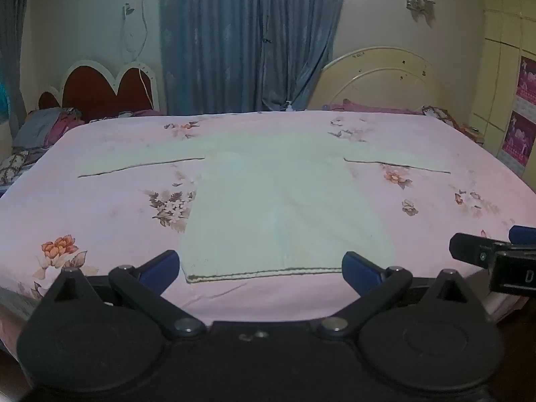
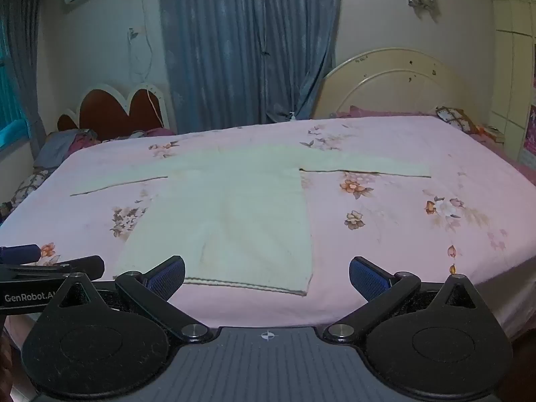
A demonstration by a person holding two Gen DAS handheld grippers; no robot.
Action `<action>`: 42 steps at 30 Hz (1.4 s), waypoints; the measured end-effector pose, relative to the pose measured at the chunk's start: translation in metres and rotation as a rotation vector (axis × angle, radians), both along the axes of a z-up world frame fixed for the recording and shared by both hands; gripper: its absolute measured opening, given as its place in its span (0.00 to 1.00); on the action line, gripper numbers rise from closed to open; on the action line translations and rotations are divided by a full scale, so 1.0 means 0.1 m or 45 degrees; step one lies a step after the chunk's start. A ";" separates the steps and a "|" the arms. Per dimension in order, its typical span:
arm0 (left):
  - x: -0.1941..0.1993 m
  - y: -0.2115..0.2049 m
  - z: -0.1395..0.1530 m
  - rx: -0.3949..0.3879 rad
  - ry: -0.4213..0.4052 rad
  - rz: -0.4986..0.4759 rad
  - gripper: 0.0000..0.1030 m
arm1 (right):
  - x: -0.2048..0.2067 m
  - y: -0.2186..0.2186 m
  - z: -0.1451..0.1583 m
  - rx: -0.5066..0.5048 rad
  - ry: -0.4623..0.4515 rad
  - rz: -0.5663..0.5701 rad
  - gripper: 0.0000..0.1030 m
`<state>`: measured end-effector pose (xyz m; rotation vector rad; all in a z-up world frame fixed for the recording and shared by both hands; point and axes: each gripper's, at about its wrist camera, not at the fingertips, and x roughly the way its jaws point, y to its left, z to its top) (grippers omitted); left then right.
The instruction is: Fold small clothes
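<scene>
A pale cream long-sleeved top (image 1: 281, 207) lies flat on the pink floral bedsheet (image 1: 100, 201), sleeves spread left and right, hem toward me. My left gripper (image 1: 261, 268) is open and empty, hovering just before the hem, its blue pads either side of it. In the right wrist view the same top (image 2: 227, 221) lies left of centre. My right gripper (image 2: 266, 276) is open and empty near the hem's right corner. The right gripper also shows at the right edge of the left wrist view (image 1: 495, 254), and the left gripper at the left edge of the right wrist view (image 2: 50, 268).
The bed's near edge runs just below the hem. A red heart-shaped headboard (image 1: 107, 90) and piled bedding (image 1: 43, 127) stand far left, a cream round headboard (image 1: 382, 80) far right, blue curtains (image 1: 248, 40) behind.
</scene>
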<state>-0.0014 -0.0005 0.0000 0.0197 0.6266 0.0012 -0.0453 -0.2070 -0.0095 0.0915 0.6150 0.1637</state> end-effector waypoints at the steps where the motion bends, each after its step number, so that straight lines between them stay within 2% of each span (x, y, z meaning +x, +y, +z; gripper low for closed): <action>1: 0.00 0.00 0.00 -0.004 0.000 0.000 1.00 | 0.00 0.00 0.00 0.003 0.000 0.000 1.00; 7: -0.02 0.08 0.06 0.002 0.008 -0.009 1.00 | -0.01 -0.02 -0.02 0.003 -0.003 -0.002 1.00; 20: -0.01 -0.01 0.00 0.027 -0.004 -0.001 1.00 | 0.01 0.02 0.02 -0.018 -0.017 -0.002 1.00; 30: 0.01 -0.01 0.07 0.025 -0.009 -0.004 1.00 | 0.03 0.08 0.10 -0.014 -0.041 -0.002 1.00; 42: 0.03 -0.04 0.10 0.037 -0.023 0.003 1.00 | 0.07 0.04 0.05 -0.016 -0.040 0.010 1.00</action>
